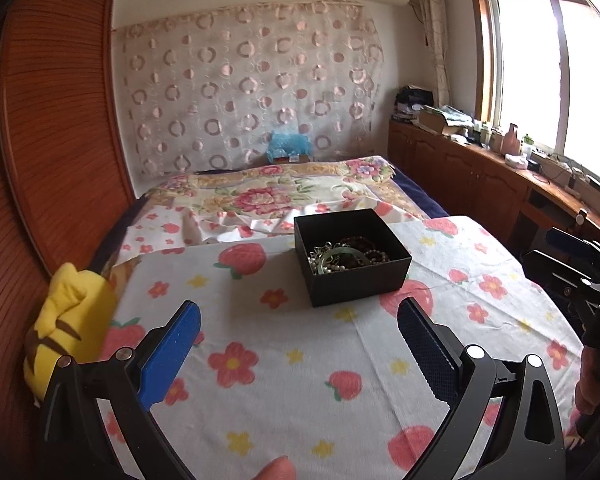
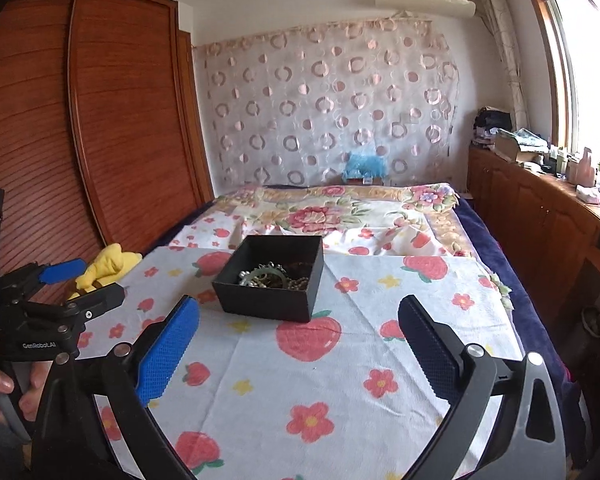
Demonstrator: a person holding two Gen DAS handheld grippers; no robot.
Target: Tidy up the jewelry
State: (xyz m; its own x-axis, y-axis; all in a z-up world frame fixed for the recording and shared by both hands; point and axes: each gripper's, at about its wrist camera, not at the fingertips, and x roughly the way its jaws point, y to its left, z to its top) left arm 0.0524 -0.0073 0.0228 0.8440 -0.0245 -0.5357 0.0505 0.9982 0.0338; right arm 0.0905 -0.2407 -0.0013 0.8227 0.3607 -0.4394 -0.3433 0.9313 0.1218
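Note:
A small black open box sits on the strawberry-and-flower cloth on the bed. It holds a tangle of jewelry: a pale green bangle, pearl beads, dark beads. My left gripper is open and empty, short of the box. In the right wrist view the box with the jewelry lies ahead and slightly left. My right gripper is open and empty, just short of the box. The left gripper shows at the left edge.
A yellow plush toy lies at the bed's left edge beside the wooden wardrobe. A floral quilt covers the far bed. A wooden cabinet with clutter runs under the window at right.

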